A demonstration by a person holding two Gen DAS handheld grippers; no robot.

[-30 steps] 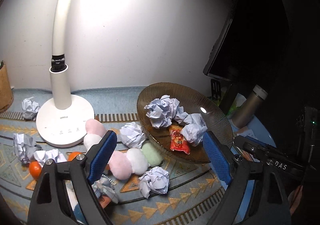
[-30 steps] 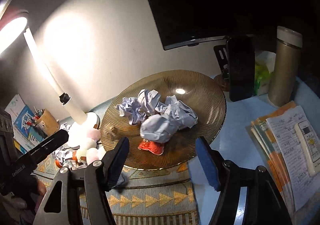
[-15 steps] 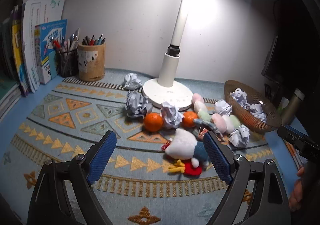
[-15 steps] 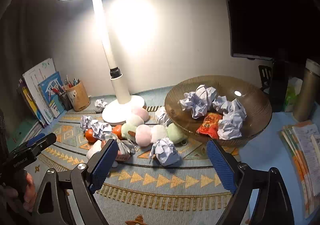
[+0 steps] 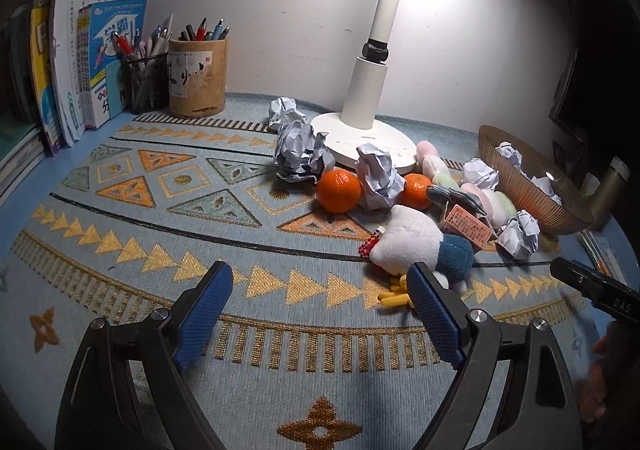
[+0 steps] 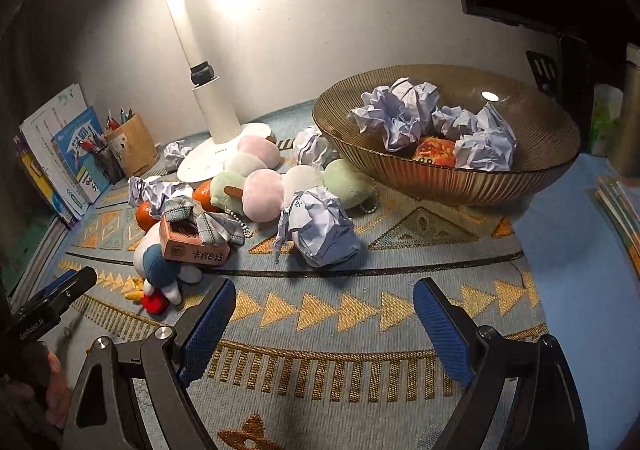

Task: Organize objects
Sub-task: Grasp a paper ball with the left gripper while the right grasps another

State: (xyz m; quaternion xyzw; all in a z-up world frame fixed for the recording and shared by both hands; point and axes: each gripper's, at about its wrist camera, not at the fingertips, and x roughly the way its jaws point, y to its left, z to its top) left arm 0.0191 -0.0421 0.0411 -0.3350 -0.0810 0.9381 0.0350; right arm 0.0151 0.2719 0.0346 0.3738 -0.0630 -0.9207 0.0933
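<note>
Both grippers pulled back and dropped from over the bowl [image 6: 448, 178] to the patterned mat [image 5: 168, 234]; the right gripper [image 6: 320, 326] has just been opening its jaws, nothing between them. Left gripper [image 5: 320, 310] jaws wide, empty, over bare mat with free room to its left up to the pen holders [image 5: 198, 76] and books [image 5: 72, 62]. Clutter sits ahead: plush toy [image 5: 416, 242] just past the left gripper's right finger, not touching; oranges [image 5: 339, 191], pastel plush balls [image 6: 262, 194] and lamp base [image 5: 368, 142] behind. Nearest crumpled paper ball [image 6: 320, 228] lies ahead of the right gripper, left of centre, apart from the pads. Bowl, back right, holds more paper balls [image 6: 400, 114]. Pink box [image 6: 192, 246] leans on the plush toy. Mat edge runs right of the right gripper.
</note>
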